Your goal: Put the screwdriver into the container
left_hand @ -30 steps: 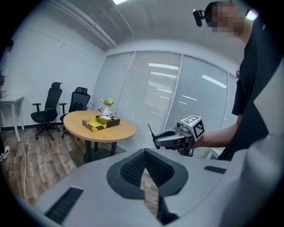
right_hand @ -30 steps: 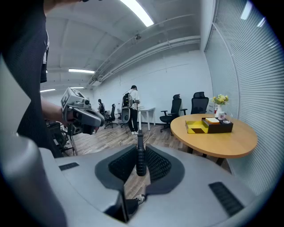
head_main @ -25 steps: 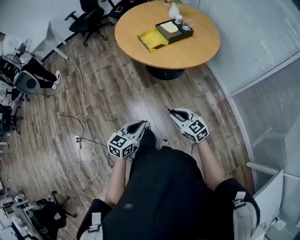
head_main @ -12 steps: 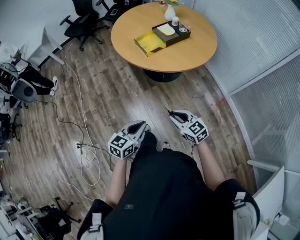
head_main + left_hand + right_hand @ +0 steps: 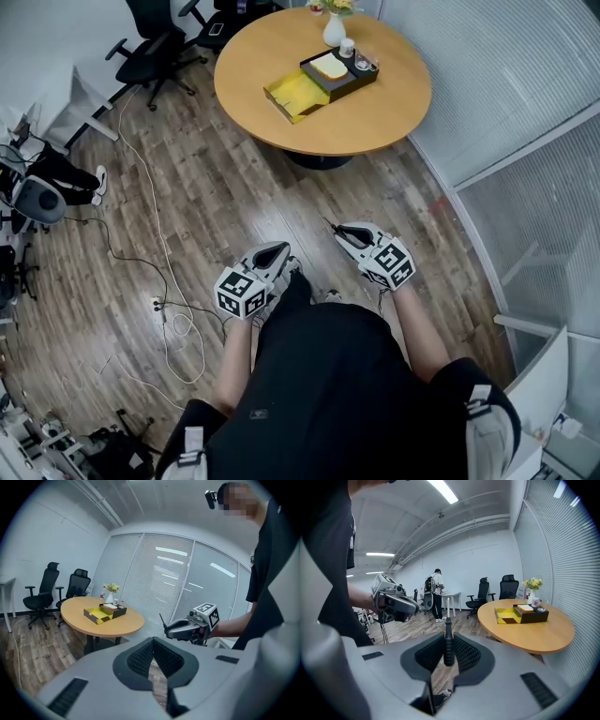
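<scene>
Both moved toward table (image 5: 375,112); right hand-held gripper (image 5: 344,231) clenches screwdriver (image 5: 448,648); left hand-held gripper (image 5: 153,642) closed, empty

No readable text, brand, number or label in any view.

Only sign-like marks: black-and-white square coded patterns on white marker cube (image 5: 238,292) of left gripper (image 5: 280,249), and on matching white marker cube (image 5: 391,264) of right gripper (image 5: 341,228). Pixel blocks only, no letters or digits.

Open yellow box (image 5: 294,95) and black tray (image 5: 339,67) on round wooden table (image 5: 375,122): too small to tell any print.
</scene>
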`<state>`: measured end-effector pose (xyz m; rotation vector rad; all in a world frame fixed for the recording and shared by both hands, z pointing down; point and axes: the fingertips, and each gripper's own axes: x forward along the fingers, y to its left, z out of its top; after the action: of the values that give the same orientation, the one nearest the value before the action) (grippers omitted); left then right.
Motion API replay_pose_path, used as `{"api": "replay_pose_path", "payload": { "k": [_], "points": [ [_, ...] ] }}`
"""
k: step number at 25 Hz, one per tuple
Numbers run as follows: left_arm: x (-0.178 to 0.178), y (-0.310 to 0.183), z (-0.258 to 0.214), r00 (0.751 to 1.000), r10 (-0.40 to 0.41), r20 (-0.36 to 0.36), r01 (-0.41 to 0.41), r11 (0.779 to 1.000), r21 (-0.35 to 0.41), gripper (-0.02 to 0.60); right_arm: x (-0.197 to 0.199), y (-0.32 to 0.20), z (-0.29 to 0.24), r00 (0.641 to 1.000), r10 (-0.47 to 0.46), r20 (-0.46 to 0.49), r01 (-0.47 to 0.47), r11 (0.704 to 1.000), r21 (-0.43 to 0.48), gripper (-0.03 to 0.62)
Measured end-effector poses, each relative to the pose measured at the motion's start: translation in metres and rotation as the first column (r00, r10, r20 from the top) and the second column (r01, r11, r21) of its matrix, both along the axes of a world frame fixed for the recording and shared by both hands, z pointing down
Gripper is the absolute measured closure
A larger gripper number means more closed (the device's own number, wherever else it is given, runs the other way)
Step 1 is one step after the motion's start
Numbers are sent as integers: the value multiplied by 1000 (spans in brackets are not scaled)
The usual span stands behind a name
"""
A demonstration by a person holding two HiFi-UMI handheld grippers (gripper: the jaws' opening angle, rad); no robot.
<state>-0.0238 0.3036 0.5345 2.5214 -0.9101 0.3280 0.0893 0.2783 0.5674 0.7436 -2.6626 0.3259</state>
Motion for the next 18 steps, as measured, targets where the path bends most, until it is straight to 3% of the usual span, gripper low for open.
{"api": "replay_pose_path", "payload": {
  "k": [18],
  "points": [
    [-43, -94, 0, 997, 76, -34, -75, 997, 23, 577, -47, -75, 3, 998, 50, -30, -49, 999, 15, 537]
  ]
}}
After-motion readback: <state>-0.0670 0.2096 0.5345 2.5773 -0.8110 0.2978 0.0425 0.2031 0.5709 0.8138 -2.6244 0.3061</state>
